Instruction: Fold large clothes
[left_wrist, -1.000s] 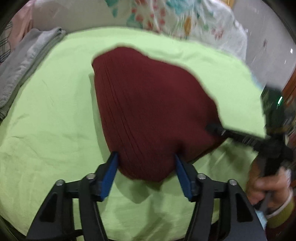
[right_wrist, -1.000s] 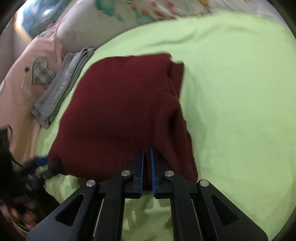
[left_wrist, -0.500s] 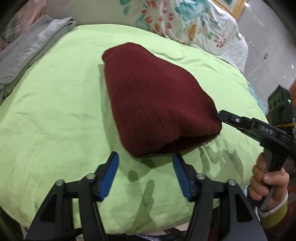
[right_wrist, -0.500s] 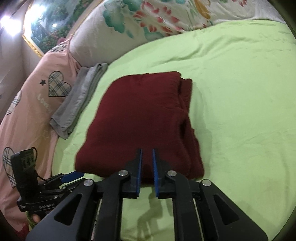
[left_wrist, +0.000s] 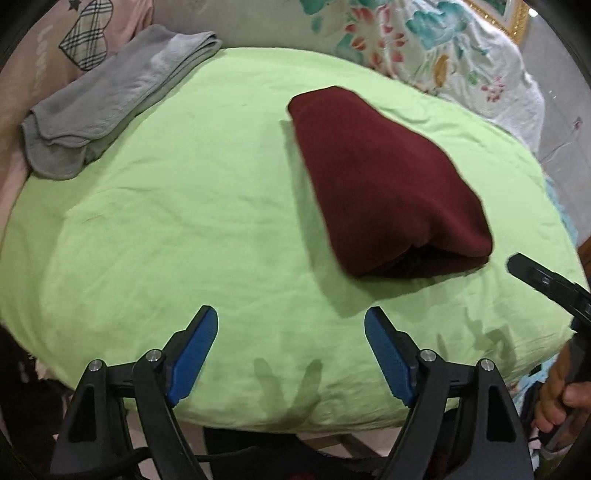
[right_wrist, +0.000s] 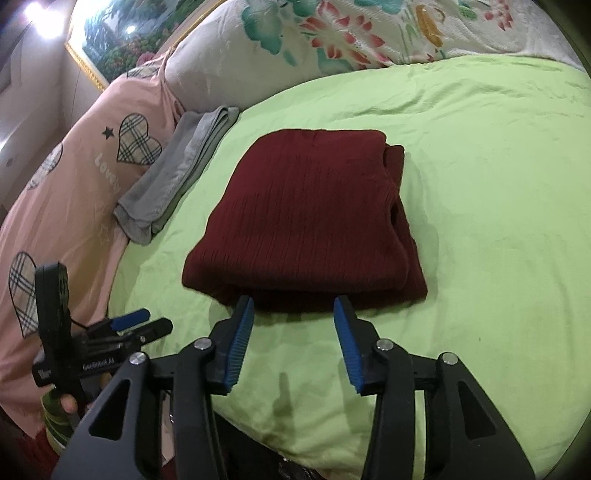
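Broadly, a green bedsheet (right_wrist: 480, 184) is spread over the bed, and the folded maroon garment (right_wrist: 306, 218) is laid on it toward the middle, with a folded grey cloth (right_wrist: 177, 173) kept well apart at the far left edge. In the right wrist view the garment's long axis is seen to run from near to far, slightly leaning right, and its near folded edge is placed just beyond the right gripper (right_wrist: 293, 314), whose fingers are parted and hold nothing. The left gripper (left_wrist: 291, 325) is likewise spread wide and empty; from it the garment (left_wrist: 384, 184) is found farther off and to the right. The right gripper is therefore judged the nearer one, so any further fold or tidying would most readily be taken from that near edge.
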